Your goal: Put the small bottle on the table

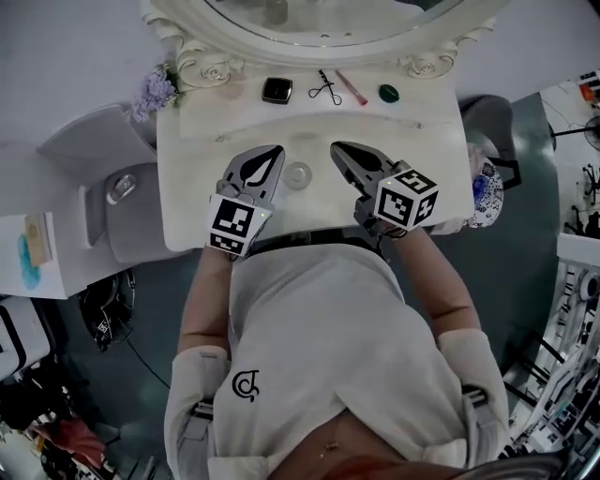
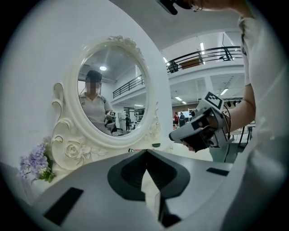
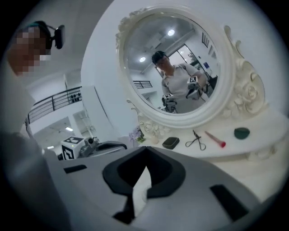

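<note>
Left tongs [image 1: 278,149] and right tongs [image 1: 336,147] are both shut on nothing while what looks like the bottle [image 1: 298,174] sits on the counter [image 1: 309,214] right between their tips, so I'd just pull both straight back, no sideways nudging.

My cream dressing table [image 1: 187,187] carries an oval mirror [image 1: 319,19] at its back edge. Before the mirror lie a black compact [image 1: 277,90], an eyelash curler [image 1: 325,89], a pink stick [image 1: 352,88] and a green disc [image 1: 389,93]. Purple flowers [image 1: 155,91] sit at the back left corner, and a small clear round container [image 1: 298,175] stands mid-table.
</note>
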The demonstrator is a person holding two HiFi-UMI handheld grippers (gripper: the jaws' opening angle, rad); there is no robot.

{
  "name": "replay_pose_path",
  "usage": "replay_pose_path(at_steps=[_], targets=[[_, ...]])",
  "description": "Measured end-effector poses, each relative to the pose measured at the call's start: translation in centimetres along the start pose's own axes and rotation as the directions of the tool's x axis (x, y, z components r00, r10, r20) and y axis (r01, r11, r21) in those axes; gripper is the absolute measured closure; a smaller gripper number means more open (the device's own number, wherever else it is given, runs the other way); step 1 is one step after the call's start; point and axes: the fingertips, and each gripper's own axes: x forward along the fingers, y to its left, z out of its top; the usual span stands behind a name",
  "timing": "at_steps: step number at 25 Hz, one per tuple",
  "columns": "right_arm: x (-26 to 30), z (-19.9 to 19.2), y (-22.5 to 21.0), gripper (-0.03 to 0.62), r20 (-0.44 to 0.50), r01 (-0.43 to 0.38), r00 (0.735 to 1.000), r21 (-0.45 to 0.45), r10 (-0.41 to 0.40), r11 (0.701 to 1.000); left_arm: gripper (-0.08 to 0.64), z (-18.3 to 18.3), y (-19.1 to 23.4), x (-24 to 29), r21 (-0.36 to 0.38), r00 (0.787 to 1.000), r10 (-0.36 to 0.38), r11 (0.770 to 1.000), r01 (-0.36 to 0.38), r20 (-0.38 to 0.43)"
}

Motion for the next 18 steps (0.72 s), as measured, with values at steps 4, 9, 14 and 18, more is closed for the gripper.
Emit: replay_pose_path(at_steps=[4,9,14,18], targets=[[-0.2,3.0,0.7,0.588,0.067,0.066,0.996,-0.202,-0.054,0.977,0.548,1.5,2.3,-1.5,-0.038,0.997,0.076,0.996,-0.076,-0.004],[0.0,6.0,1.2,0.588,0.178,0.147,0.981,-0.397,-0.081,0.906,0.548,3.7,4.8,-3.5,-0.071,0.988,0.148,0.987,-0.144,0.053],[-0.5,6.9,1.3,0.588,0.248,0.19,0.966,-0.475,-0.076,0.859,0.548,4.6,6.1,-4.9,-0.068,0.98,0.189,0.98,-0.184,0.065],[-0.7,7.1,1.4,0.588,0.27,0.207,0.96,-0.509,-0.074,0.835,0.548,4.8,6.8,-5.2,-0.093,0.976,0.21,0.975,-0.204,0.058]])
